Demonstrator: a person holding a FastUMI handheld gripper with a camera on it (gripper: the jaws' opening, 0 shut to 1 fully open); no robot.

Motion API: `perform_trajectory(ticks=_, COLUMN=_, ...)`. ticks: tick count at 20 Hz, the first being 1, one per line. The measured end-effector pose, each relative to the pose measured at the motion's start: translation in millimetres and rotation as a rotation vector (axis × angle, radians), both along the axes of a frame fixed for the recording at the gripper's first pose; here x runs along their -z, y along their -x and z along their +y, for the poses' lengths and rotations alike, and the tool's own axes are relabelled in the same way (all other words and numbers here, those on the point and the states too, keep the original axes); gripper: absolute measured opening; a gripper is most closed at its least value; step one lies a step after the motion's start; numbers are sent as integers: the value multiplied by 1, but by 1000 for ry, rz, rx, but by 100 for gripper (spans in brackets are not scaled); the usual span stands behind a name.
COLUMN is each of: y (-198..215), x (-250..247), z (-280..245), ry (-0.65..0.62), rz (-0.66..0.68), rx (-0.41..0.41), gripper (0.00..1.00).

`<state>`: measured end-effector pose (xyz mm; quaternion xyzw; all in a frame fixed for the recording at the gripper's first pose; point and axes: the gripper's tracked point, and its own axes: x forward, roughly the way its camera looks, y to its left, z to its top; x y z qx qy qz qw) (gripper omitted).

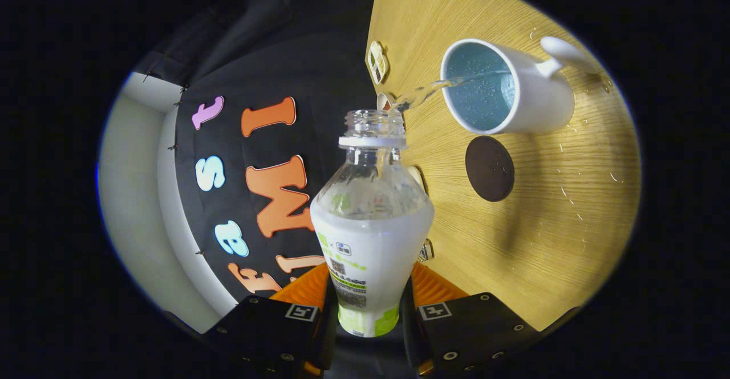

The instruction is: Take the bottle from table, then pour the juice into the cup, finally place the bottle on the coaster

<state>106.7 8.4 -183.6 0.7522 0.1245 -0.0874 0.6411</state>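
My gripper (369,305) is shut on a clear plastic bottle (370,219) with a white and green label, both fingers pressing its lower body. The bottle is uncapped and tipped over sideways toward the table. A thin clear stream (425,90) leaves its mouth and arcs into a white mug (507,85) with a pale blue inside and a handle on the far side. The mug stands on the wooden table (542,219). A round dark coaster (489,168) lies on the table beside the mug, between the mug and my fingers.
Small droplets (570,196) speckle the wood around the mug and coaster. A few small packets or tags (377,61) lie along the table's edge by the black cloth wall. A pale wall and floor show past the cloth.
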Motion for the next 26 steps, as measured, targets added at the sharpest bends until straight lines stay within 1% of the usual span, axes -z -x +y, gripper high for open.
perform_trajectory(ticks=15, y=-3, x=-13, z=-6, ry=-76, rz=-3, rx=34, gripper=50)
perform_trajectory(ticks=26, y=-6, x=-16, z=-6, ry=-118, rz=6, rx=41, gripper=50)
